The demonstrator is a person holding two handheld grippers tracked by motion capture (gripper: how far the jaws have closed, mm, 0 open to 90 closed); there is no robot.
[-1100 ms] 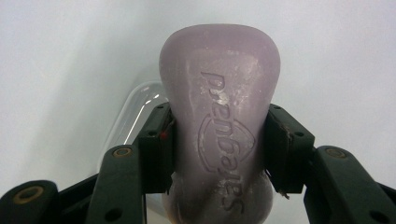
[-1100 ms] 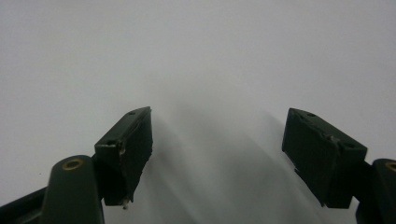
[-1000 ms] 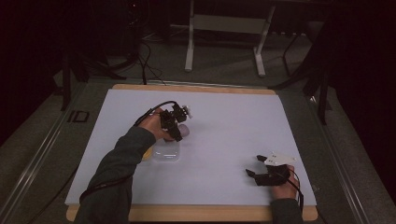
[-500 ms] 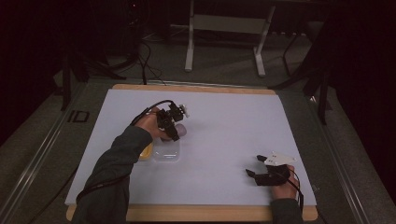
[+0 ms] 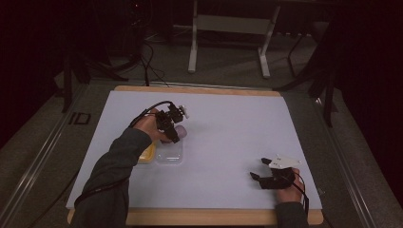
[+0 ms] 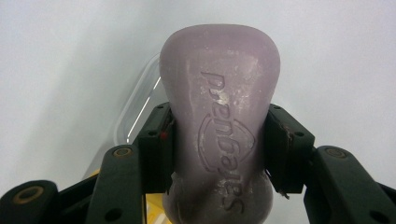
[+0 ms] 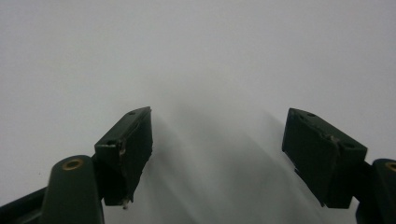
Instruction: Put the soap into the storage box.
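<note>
Between my left gripper's (image 6: 219, 144) jaws sits a lilac soap bar (image 6: 219, 116), pinched across its narrow waist with a pad pressed flat on each side. Its rounded end sticks out past the fingertips, and the stamped lettering faces the gripper camera. From the high view I see that gripper (image 5: 172, 128) held above the left middle of the white mat (image 5: 237, 123), the soap (image 5: 180, 132) a pale lump at its tip, off the mat. Just below it lies a clear plastic tray (image 5: 169, 154), and in the left gripper view its rim (image 6: 135, 112) shows behind and to the left of the bar. A yellow piece (image 5: 147, 154) lies against the tray's left side, partly hidden by my sleeve (image 5: 111, 175); I cannot tell what it is.

My right gripper (image 5: 262, 168) rests low at the near right of the mat, well apart from the soap and tray. Its jaws stand wide apart (image 7: 217, 154) with only bare white mat between them, nothing held.

Beyond the mat, the wooden table edge (image 5: 199, 89) runs along the far side, with a dim floor and a stand's legs (image 5: 228, 42) behind it
</note>
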